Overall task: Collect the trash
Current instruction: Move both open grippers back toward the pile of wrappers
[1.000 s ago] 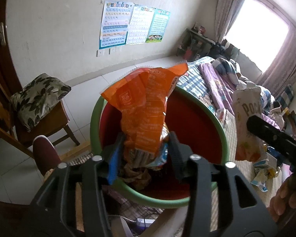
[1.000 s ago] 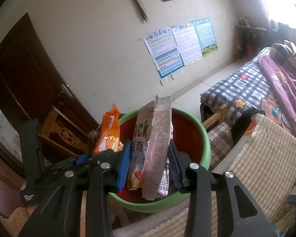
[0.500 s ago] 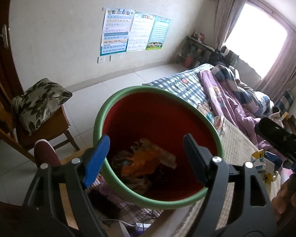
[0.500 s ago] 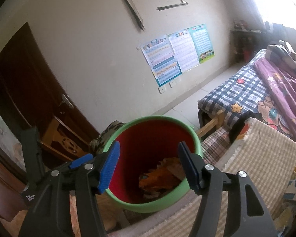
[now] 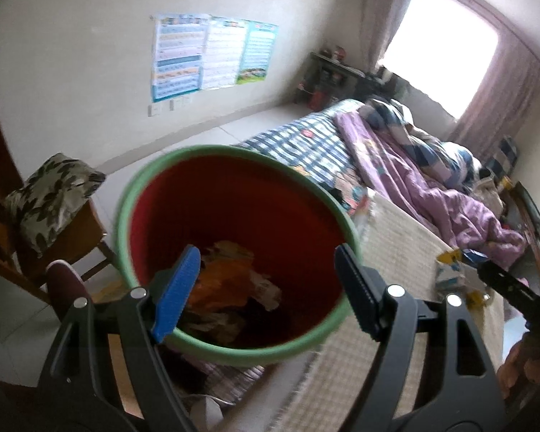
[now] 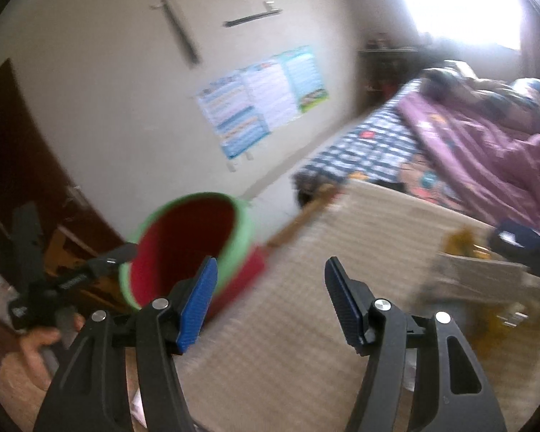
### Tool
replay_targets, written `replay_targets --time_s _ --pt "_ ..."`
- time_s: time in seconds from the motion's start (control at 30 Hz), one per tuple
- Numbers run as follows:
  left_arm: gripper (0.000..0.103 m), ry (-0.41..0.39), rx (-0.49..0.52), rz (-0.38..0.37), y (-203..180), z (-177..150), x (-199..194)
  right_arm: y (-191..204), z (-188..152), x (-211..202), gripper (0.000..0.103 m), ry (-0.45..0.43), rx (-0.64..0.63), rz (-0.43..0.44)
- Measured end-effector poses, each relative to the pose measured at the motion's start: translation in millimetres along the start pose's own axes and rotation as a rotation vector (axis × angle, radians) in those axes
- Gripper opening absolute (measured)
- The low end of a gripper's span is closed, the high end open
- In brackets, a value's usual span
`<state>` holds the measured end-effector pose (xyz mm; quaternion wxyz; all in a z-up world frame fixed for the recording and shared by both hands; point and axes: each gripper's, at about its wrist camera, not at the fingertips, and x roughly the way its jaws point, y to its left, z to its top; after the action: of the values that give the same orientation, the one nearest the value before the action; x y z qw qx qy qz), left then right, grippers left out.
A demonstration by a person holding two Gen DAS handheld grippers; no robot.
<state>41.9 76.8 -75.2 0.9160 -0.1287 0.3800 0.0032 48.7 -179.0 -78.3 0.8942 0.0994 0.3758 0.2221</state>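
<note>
Both wrappers (image 5: 230,280) now down in the bin (image 5: 133,223); left claw (image 5: 266,280) and right claw (image 6: 270,295) wide, empty, right swinging toward litter (image 6: 475,270) on the mat (image 6: 306,342).

Bed (image 6: 360,151) — checked mat (image 6: 306,324), purple quilt (image 6: 486,151).

A: How many bins?
B: One bin (image 5: 230,354), green-rimmed and red inside, with crumpled wrappers (image 5: 230,280) in it, too jumbled to count.
A: Tools?
B: Two: the left tool (image 5: 266,288) and the right tool (image 6: 270,298), each with two fingers.
A: Posters on the far wall?
B: Three posters (image 5: 212,57), side by side.
A: Beds?
B: One bed (image 5: 406,165).
</note>
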Motion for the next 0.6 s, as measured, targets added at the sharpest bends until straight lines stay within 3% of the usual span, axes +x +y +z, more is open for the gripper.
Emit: replay_targets --time_s 0.13,0.33,0.47,0.6 --pt "0.074 0.043 0.075 -0.075 -42 -7 10 -53 -9 -27 0.061 -0.018 0.059 -0.128" --pt "0.078 0.143 0.244 -0.268 -136 -29 35 -133 -14 -65 0.061 -0.059 0.128 -0.302" --pt "0.078 0.206 0.351 -0.372 -200 -49 60 -177 -9 -74 0.062 -0.066 0.171 -0.341" --pt "0.078 0.278 0.414 -0.418 -235 -68 87 -208 -2 -70 0.062 -0.049 0.208 -0.334"
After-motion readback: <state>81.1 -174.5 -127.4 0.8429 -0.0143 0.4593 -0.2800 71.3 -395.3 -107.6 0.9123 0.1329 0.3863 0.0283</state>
